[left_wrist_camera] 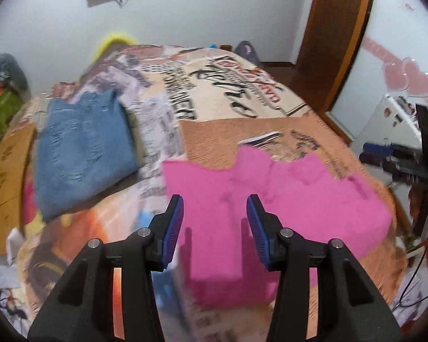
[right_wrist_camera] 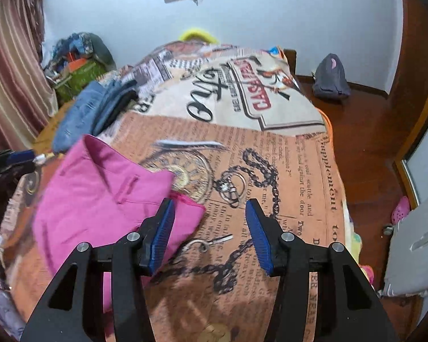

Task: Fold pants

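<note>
Pink pants [left_wrist_camera: 274, 208] lie folded into a compact block at the near end of the bed [right_wrist_camera: 285, 171], with the left hand-held gripper [left_wrist_camera: 215, 225] hovering over them, jaws parted and nothing between its pads, and the right hand-held gripper [right_wrist_camera: 209, 235] just beside their right edge, equally parted and empty. The fold looks close to finished, so I judge any further step should pinch all layers together at the edge and keep both sides level. A folded blue jeans stack [left_wrist_camera: 82, 154] lies farther up the bed.
</note>
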### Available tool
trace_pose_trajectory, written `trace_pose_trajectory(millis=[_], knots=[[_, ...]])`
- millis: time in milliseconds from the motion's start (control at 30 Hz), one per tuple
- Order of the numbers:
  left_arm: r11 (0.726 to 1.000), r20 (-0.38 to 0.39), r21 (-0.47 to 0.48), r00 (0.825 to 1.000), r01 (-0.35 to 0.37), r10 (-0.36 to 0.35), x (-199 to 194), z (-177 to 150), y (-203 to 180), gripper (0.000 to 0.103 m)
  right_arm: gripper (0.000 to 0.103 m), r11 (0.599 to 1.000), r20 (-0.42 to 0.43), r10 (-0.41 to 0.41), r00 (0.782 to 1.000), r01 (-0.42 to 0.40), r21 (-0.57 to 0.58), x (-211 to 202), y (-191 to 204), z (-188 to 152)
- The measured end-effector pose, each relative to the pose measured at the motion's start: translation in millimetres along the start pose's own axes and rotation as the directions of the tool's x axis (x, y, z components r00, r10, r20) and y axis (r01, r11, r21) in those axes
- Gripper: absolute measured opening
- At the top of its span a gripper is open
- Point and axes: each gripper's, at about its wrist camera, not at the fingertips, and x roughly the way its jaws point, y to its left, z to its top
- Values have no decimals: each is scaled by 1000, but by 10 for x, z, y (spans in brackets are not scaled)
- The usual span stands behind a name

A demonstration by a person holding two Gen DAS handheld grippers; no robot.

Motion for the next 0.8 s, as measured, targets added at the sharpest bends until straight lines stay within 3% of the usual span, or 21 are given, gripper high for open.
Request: trace_pose_trajectory(millis=[167, 333, 433, 500, 600, 800], knots=[[997, -46, 11, 996, 79, -78, 319, 62, -193, 47, 48, 998, -11, 68, 998, -68, 19, -74, 163, -83], [995, -74, 11, 992, 99, -98, 474, -16, -245, 46, 48, 991, -76, 131, 988, -128, 48, 89, 283, -228], [991, -66, 18, 990, 129, -128, 474, -28, -220, 36, 48, 981, -94, 180, 979, -171, 92, 185, 286, -282], [990, -67, 24, 989, 137, -135, 459, -34, -188, 30, 41, 977, -92, 197, 976, -188, 104, 207, 307, -292], [988, -60, 18, 987, 151, -150, 428, -50, -153, 25, 22, 984, -69, 169, 983, -164, 72, 207, 373, -248], [991, -31, 29, 991, 128, -128, 354, -71, -165, 18, 11, 990, 1, 140, 990, -140, -14, 134, 484, -110]])
